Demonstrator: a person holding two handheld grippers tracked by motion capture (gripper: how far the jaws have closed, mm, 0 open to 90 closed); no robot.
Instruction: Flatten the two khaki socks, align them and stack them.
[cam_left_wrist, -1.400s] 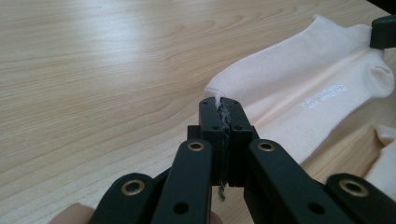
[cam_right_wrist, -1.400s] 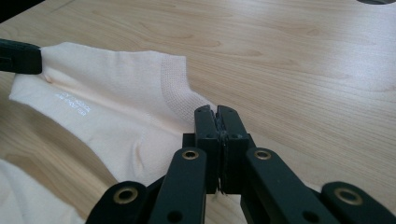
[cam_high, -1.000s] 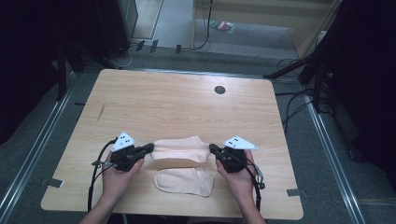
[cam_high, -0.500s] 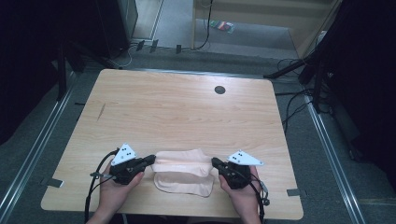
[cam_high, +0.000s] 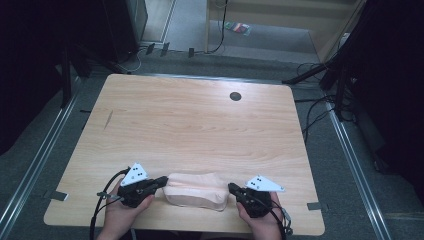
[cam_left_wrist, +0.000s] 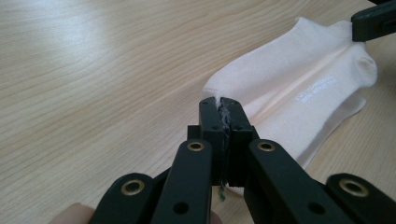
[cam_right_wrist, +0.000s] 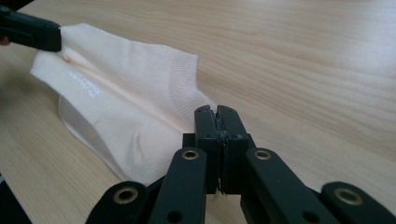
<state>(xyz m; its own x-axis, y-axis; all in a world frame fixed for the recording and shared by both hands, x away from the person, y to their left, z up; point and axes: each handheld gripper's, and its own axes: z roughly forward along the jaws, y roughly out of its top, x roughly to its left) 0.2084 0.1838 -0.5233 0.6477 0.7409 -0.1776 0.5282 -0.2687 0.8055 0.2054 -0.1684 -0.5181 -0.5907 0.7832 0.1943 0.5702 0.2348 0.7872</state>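
Pale peach cotton, a pair of short socks (cam_high: 196, 190), lies near the front edge of the light wooden table (cam_high: 200, 125), one sock folded or stacked over the other so that a lower layer peeks out along the near side. The bundle stretches between the two grippers. The left gripper (cam_high: 162, 181) has its black jaws pressed together on the left end of the socks; in the left gripper view (cam_left_wrist: 223, 112) a thin sliver of fabric sits pinched between the tips, and small white lettering runs along the sock (cam_left_wrist: 299, 88) beyond. The right gripper (cam_high: 233, 188) grips the opposite end the same way: in the right gripper view (cam_right_wrist: 215, 116) the jaws are closed tight on the edge near the ribbed cuff of the sock (cam_right_wrist: 135, 88). From above, exactly how much cloth each pair of tips holds is hard to make out, though both appear to be biting only the very edge. Each gripper carries a grey three-cornered plate, and a hand (cam_high: 117, 215) holds the left one from below, with black cable trailing beside it. A small dark round hole (cam_high: 235, 96) sits far back on the tabletop, well apart from the socks.
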